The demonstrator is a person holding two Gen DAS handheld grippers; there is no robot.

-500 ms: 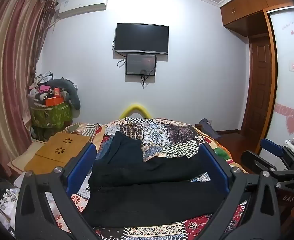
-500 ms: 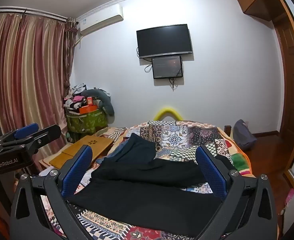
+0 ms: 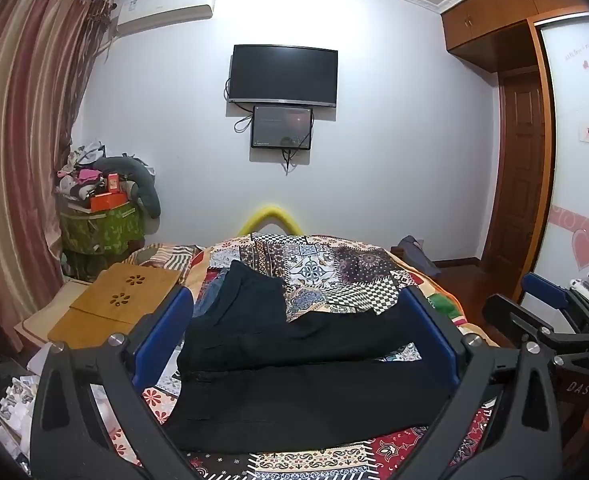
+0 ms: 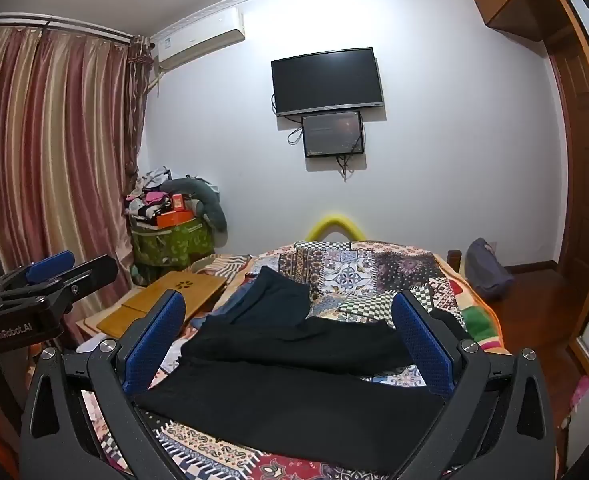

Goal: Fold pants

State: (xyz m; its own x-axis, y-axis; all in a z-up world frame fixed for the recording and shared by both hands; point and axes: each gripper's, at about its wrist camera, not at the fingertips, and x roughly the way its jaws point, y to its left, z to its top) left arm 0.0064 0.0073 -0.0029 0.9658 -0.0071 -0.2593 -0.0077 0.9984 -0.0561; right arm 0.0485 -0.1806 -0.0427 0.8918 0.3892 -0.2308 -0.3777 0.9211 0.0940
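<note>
Left gripper (image 3: 294, 340) level, above the bed's near edge, jaws spread wide, holding nothing. Right gripper (image 4: 290, 340) just beside it, same pose, jaws also spread and empty. Black pants (image 3: 302, 396) lie flat across the patchwork bedspread (image 3: 346, 264) at the near edge, legs running sideways. Darker garment (image 3: 250, 292) behind, touching them. Wooden lap desk (image 3: 114, 300) at the bed's left edge.

black pants (image 3: 306, 396) lie flat across the patterned bedspread (image 3: 334, 264). two long legs side by side. a darker garment (image 3: 250, 296) lies just behind.
</note>
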